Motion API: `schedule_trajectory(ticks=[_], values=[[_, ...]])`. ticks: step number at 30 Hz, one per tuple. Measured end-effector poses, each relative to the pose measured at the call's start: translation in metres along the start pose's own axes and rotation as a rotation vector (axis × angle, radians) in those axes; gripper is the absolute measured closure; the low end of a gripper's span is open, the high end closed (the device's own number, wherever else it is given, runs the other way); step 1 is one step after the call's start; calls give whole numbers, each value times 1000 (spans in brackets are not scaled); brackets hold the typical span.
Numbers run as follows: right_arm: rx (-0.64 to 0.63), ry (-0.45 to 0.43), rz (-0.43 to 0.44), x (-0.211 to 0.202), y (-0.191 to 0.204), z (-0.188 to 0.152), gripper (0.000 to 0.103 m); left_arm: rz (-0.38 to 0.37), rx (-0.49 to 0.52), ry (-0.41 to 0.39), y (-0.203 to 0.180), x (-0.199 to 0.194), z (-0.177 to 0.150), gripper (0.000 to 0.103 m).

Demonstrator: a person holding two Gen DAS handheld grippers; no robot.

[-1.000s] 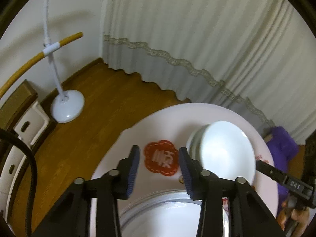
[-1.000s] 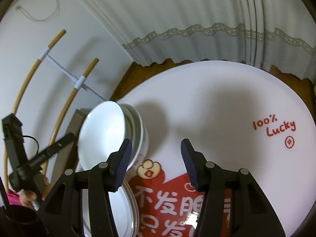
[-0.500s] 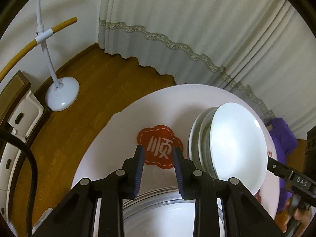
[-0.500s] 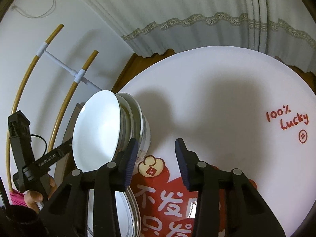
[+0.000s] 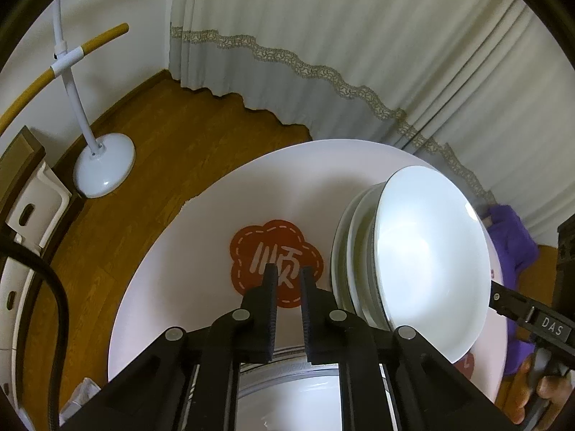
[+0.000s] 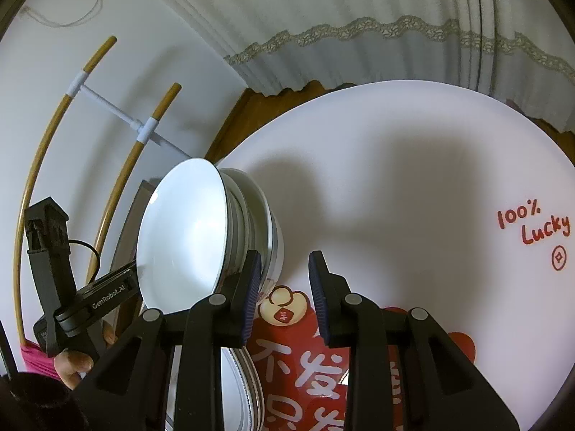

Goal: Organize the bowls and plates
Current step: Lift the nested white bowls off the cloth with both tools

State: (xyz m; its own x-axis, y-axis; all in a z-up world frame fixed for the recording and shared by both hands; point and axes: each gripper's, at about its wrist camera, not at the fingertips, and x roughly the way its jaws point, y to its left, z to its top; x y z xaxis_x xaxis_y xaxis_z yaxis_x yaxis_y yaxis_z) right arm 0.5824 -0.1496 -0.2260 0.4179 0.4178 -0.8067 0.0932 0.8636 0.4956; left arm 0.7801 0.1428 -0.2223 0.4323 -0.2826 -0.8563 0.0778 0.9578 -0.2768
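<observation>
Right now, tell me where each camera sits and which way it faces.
Left wrist: on the left tongs, shut, looking down across the table at the bowl stack; the right hand shows at the edge.
Right wrist: on the right tongs, jaws just been closing with nothing between them, looking down at the table; the left hand shows.
Shared: bowl stack, table.

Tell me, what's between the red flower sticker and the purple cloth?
The stack of white bowls stands between the red flower sticker and the purple cloth. The left wrist view shows it.
</observation>
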Motion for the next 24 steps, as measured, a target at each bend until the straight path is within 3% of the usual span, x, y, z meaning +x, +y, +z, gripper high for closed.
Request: schedule_trajectory(ticks=[4,11,18,24], values=[[22,6,32,1,-6,-1,75,-28,-22,9,13,-1,1,96],[21,-5,26,0,-3,-3,73,14,-31,24,25,-2,2,96],[24,0,21,-1,0,-3,73,-78,-57,64,27,3,14,96],[24,1,22,-2,-1,-2,73,-135,-96,43,57,-14,21,96]])
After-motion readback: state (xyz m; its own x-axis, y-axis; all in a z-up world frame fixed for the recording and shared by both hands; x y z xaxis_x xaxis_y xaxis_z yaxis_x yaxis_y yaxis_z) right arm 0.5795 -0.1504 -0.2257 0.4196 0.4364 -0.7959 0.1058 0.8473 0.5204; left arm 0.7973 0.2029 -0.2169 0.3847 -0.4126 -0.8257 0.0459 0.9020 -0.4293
